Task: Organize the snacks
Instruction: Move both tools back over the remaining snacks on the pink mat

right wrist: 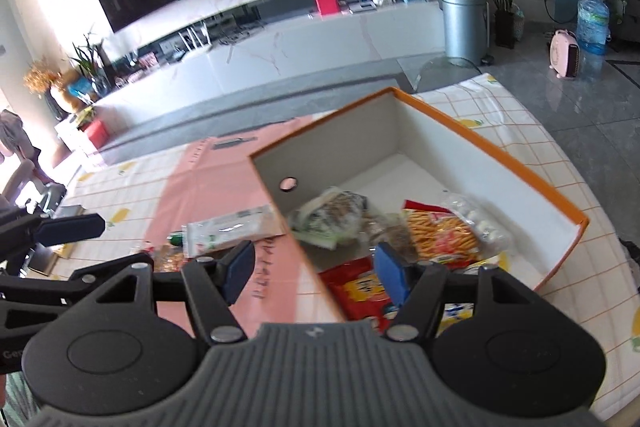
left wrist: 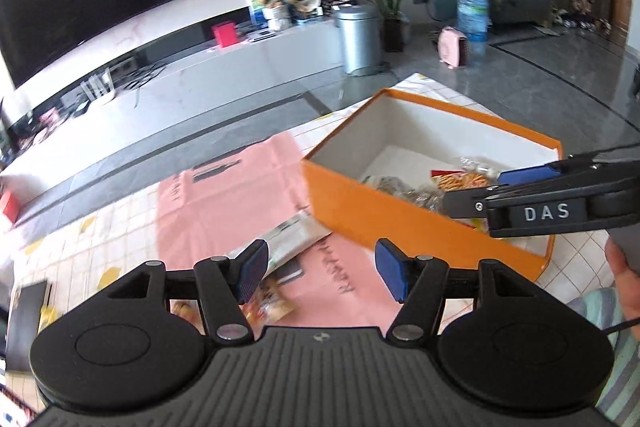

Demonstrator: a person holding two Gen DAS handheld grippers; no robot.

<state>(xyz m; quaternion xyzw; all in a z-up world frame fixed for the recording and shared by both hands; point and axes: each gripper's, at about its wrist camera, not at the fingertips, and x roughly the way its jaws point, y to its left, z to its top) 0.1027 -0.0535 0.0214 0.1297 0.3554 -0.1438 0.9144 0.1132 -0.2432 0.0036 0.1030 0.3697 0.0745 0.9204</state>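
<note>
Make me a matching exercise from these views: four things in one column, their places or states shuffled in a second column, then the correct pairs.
Things:
1. orange box
2. white-green packet
3. red snack bag
4. left gripper

Places or states:
A. lying on the pink sheet, outside the box
B. open, nothing between its fingers
C. inside the box, near corner
D. lid off, standing on the checked cloth

Pairs: 1-D, 2-A, 3-C, 4-B

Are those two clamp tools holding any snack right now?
No. The left tool and right tool both stand open and empty; snacks lie in the orange box.
</note>
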